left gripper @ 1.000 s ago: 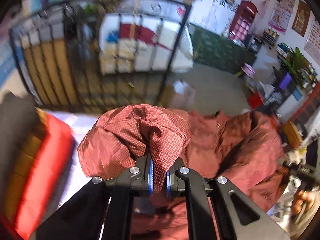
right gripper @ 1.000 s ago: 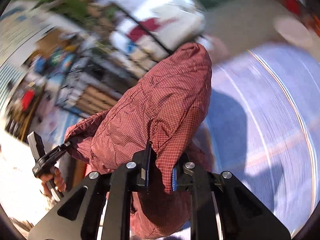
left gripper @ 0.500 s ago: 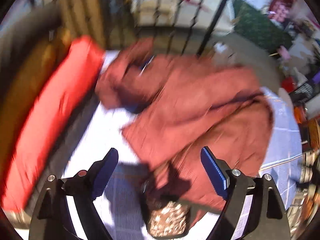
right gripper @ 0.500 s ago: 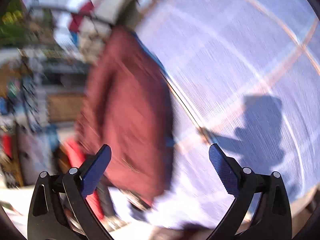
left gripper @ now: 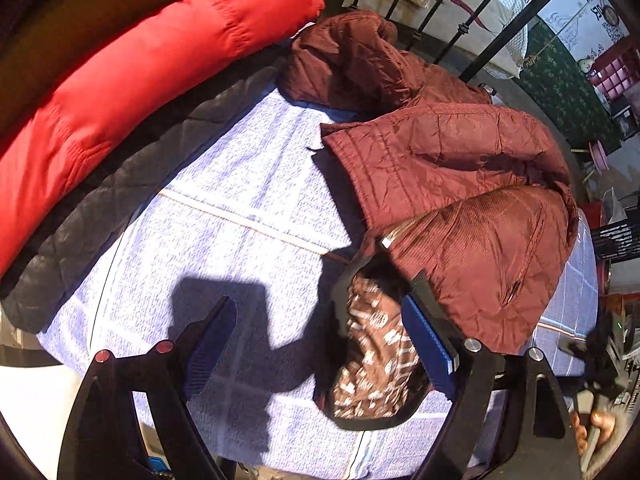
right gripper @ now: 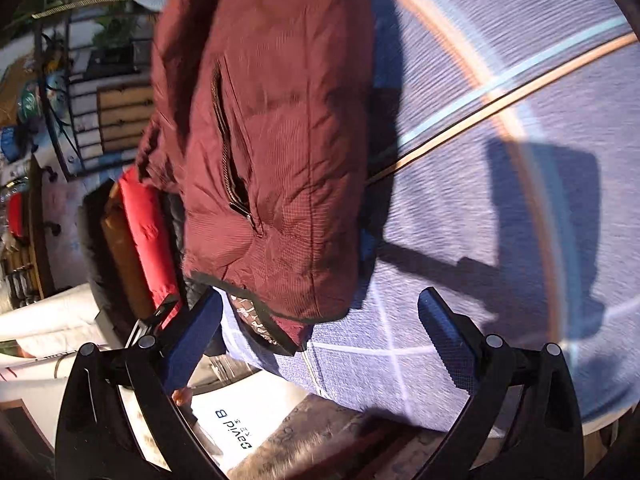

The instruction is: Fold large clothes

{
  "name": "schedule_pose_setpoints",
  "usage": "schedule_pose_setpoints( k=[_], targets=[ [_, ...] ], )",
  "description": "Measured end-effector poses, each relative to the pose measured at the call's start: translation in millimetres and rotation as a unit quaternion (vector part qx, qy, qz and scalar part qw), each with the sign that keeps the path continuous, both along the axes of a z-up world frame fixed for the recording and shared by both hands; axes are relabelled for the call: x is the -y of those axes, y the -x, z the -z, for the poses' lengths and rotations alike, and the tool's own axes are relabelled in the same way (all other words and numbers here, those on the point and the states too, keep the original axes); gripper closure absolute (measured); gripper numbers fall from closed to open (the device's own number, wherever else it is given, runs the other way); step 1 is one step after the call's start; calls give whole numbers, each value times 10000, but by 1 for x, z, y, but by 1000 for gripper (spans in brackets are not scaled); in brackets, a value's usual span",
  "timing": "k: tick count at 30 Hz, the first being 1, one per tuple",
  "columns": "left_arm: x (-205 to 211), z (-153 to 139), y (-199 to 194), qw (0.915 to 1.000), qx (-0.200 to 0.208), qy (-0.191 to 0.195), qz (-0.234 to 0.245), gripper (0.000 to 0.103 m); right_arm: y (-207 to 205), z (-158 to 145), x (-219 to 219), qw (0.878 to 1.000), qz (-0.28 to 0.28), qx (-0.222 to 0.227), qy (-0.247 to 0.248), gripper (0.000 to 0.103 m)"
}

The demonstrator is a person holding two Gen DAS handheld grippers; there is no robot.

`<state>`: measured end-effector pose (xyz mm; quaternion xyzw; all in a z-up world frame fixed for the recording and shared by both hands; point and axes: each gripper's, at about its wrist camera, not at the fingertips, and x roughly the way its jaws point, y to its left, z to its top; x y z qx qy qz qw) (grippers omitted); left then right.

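While the maroon jacket (left gripper: 460,184) is lying loosely heaped on the blue cloth (left gripper: 248,208), we are hovering the left gripper (left gripper: 320,344) and right gripper (right gripper: 320,328) with jaws spread and empty, probably choosing the next hem to pinch.

The maroon jacket (right gripper: 272,128) runs past the frame's top edge, its sleeves hidden

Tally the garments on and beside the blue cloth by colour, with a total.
Maroon padded jacket: 1
Red padded garment: 1
Black quilted garment: 1
Total: 3
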<state>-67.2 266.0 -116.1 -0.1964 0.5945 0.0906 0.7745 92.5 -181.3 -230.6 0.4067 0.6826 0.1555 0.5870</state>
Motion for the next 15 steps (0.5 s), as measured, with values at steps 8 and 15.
schedule_pose_setpoints(
  k=[8,15],
  targets=[
    [0,25,61,9995,-306,0,-57,20,-17,18,-62,9988,-416,239,55,45],
    [28,42,66,9978,-466,119,466,20,0,-61,18,9946,-5,1013,-238,96]
  ],
)
